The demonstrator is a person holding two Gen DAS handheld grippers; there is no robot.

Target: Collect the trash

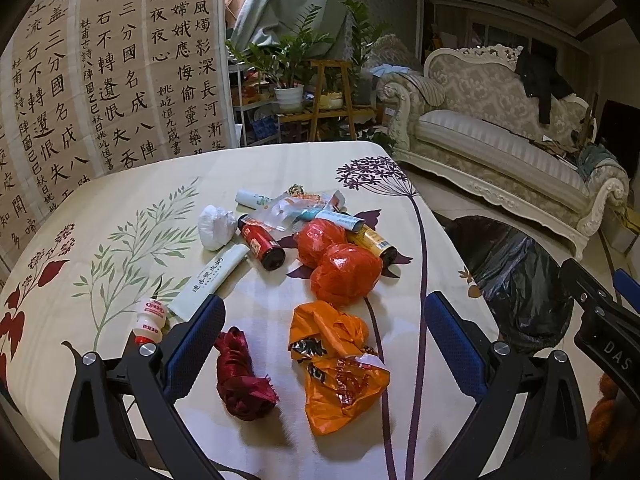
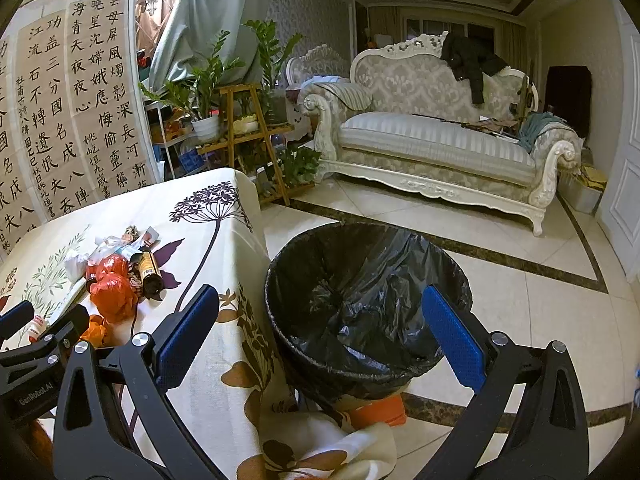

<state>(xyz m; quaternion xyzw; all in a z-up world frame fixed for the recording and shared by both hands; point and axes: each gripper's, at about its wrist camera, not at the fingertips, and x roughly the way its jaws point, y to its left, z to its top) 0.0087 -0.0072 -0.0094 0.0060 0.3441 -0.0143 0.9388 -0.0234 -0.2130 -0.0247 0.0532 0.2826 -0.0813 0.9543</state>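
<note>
Two wrist views. Left wrist view: the left gripper (image 1: 324, 344) hangs released, jaws wide and holding nothing, above the table (image 1: 280, 168). Between its fingers lie a dark red cloth bundle (image 1: 244, 376) at 7 o'clock and a crumpled orange bag (image 1: 336, 364) at 6 o'clock. Further trash clusters near centre: two red-orange balls (image 1: 344, 276), a red bottle (image 1: 262, 242), a white wad (image 1: 216, 226), and a small drink bottle (image 1: 150, 320) at 8 o'clock. The black-lined bin (image 1: 516, 276) stands at 3 o'clock; its far side is cut off. Risk: thin bag plastic may slip from a shallow pinch, or the tablecloth may be nipped along with it.

Right wrist view: the right gripper (image 2: 320, 336) is likewise released and empty, poised over the bin (image 2: 360, 280). The bin's base is hidden behind the draped tablecloth (image 2: 224, 240). Label text on the bottles is unreadable.
</note>
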